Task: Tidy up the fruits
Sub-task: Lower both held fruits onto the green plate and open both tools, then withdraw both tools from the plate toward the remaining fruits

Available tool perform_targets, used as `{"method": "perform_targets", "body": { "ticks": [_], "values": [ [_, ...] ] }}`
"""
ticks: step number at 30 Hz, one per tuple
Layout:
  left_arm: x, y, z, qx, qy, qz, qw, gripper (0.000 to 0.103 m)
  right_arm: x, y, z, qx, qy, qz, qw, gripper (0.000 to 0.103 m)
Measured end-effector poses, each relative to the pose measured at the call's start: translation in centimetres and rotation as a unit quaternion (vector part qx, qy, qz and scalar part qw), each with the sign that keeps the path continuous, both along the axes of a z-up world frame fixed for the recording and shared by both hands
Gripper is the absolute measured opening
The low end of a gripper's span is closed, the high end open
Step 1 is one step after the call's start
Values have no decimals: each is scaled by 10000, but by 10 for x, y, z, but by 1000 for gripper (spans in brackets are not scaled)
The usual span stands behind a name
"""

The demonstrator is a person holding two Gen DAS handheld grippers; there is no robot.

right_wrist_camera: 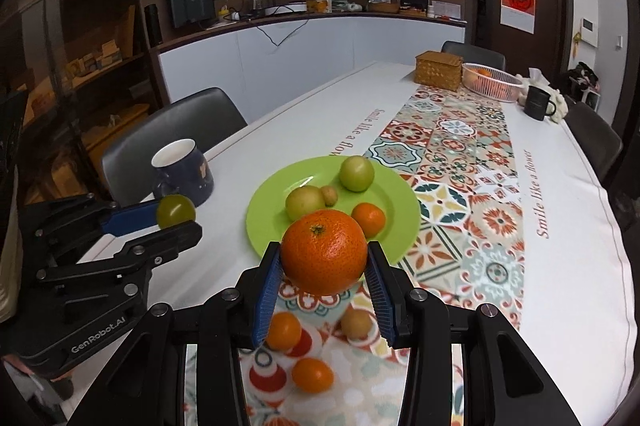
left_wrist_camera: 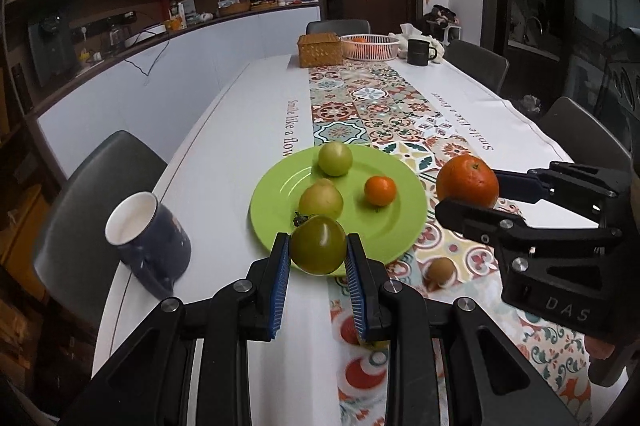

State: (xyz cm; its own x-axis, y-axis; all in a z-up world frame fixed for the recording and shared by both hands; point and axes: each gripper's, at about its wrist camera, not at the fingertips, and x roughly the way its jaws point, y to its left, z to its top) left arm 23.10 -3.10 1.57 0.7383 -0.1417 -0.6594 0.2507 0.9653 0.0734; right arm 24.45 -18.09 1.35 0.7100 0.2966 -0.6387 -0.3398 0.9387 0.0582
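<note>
A green plate (left_wrist_camera: pixel 400 222) (right_wrist_camera: pixel 264 222) lies on the table and holds two yellow-green fruits (left_wrist_camera: pixel 335 158) (left_wrist_camera: pixel 321 201), a small tangerine (left_wrist_camera: pixel 380 190) (right_wrist_camera: pixel 368 219) and a small brown fruit (right_wrist_camera: pixel 329 195). My left gripper (left_wrist_camera: pixel 318 254) (right_wrist_camera: pixel 178 216) is shut on a green tomato (left_wrist_camera: pixel 318 244) (right_wrist_camera: pixel 175 211) above the plate's near edge. My right gripper (right_wrist_camera: pixel 324 264) (left_wrist_camera: pixel 468 192) is shut on a large orange (right_wrist_camera: pixel 324 252) (left_wrist_camera: pixel 467 182), held above the runner right of the plate. Two small oranges (right_wrist_camera: pixel 283 331) (right_wrist_camera: pixel 312 375) and a brown fruit (right_wrist_camera: pixel 357 324) (left_wrist_camera: pixel 441 271) lie loose on the runner.
A dark blue mug (left_wrist_camera: pixel 148 238) (right_wrist_camera: pixel 182 170) stands left of the plate. At the far end are a wicker box (left_wrist_camera: pixel 319 49), a white basket with oranges (left_wrist_camera: pixel 370 47) and a black mug (left_wrist_camera: pixel 418 52). Grey chairs (left_wrist_camera: pixel 100 186) surround the table.
</note>
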Motion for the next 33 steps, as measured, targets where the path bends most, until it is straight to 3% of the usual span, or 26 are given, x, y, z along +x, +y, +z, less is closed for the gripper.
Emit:
{"method": "perform_targets", "body": {
  "ticks": [13,25,30,32,33],
  "values": [
    [65,4,-39,-90,417,-280,9987,28,55,11,-31,-37,368,-47,9993,42],
    [89,6,-73,-213,830,-465,9952,28,78,11,-66,-136,744,-102,9971,42],
    [90,8,-73,-186,783,-337,9962,45,83,9,-69,-103,825,-159,9964,43],
    [87,11,-71,-193,782,-334,9962,45,82,5,-67,-26,785,-253,9966,54],
    [85,12,-69,-147,761,-301,9965,46,79,4,-64,-11,723,-274,9970,54]
  ]
}}
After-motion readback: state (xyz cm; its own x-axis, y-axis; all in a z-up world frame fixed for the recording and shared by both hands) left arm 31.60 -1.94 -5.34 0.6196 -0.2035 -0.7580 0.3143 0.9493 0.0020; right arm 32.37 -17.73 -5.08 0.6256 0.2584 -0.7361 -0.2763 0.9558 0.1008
